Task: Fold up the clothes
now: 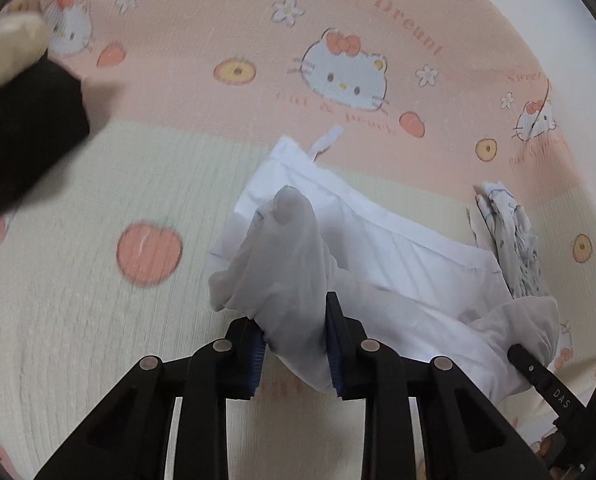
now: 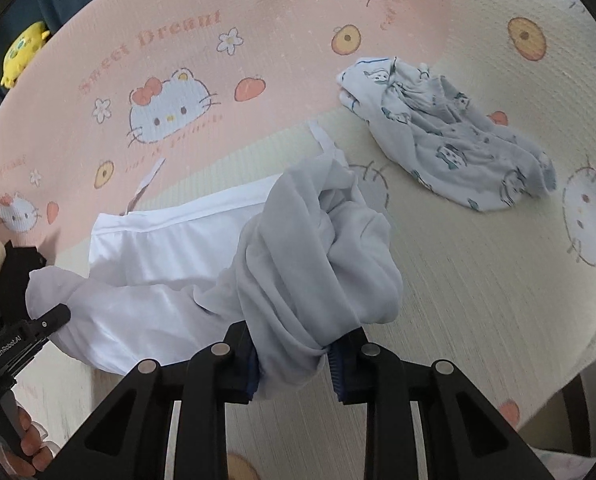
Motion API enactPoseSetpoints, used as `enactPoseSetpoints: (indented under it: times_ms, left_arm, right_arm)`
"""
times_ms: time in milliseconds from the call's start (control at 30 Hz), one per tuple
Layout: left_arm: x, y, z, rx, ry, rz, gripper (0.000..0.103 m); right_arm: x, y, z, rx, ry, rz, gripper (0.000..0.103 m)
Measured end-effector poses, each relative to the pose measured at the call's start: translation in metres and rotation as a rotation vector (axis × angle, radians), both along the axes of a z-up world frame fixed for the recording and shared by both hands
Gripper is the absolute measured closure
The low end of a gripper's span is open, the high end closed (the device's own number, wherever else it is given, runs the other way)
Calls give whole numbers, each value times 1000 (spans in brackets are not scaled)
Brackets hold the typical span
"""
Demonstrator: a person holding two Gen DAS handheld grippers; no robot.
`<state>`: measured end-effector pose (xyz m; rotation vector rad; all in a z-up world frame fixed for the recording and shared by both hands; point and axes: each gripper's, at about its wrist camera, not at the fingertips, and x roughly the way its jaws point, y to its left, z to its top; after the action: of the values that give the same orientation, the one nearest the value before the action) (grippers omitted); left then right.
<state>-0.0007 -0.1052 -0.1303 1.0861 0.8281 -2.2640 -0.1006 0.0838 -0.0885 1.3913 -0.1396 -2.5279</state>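
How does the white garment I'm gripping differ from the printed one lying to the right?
The white garment is plain; the printed garment carries small cartoon figures. The white one is pinched by the left gripper and right gripper, partly lifted; the printed one lies crumpled, untouched. Both are on the patterned mat.

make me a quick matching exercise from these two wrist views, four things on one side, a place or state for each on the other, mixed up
Things:
1. white garment
2. patterned grey garment
3. yellow plush toy
4. black cloth

Places or states:
A. crumpled on the mat, apart from both grippers
B. at the far left edge of the right wrist view, beyond the mat
C. pinched by both the left gripper and the right gripper
D. at the left of the left wrist view, blurred

Pairs: 1-C, 2-A, 3-B, 4-D
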Motion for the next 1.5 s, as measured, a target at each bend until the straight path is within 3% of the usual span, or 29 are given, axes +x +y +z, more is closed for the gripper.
enactPoseSetpoints:
  times_ms: [200,433,700,867,967,1067,1167,1233,1500]
  left_arm:
    - [27,5,-3,43,0,-13,80]
    - [36,8,-10,41,4,-48,80]
    - [30,16,-16,-17,-14,-109,79]
    - [32,12,-22,15,-18,-114,77]
    - [33,7,-26,65,-28,-99,63]
    - [37,5,-28,125,-34,-98,53]
    - [39,11,-22,97,-56,-127,38]
    - [41,15,-18,79,-71,-145,38]
    - [47,45,7,-177,-157,-302,38]
  right_arm:
    - [31,2,2,24,-7,13,77]
    - [53,1,-1,78,-6,48,77]
    - [45,10,-18,76,-69,23,76]
    - [48,12,-26,88,-98,4,75]
    - [52,13,-31,99,-121,-6,70]
    - [57,14,-28,123,-106,4,58]
    - [62,11,-23,193,-85,21,47]
    - [65,7,-20,232,-70,42,45]
    - [88,-9,-2,435,26,144,41]
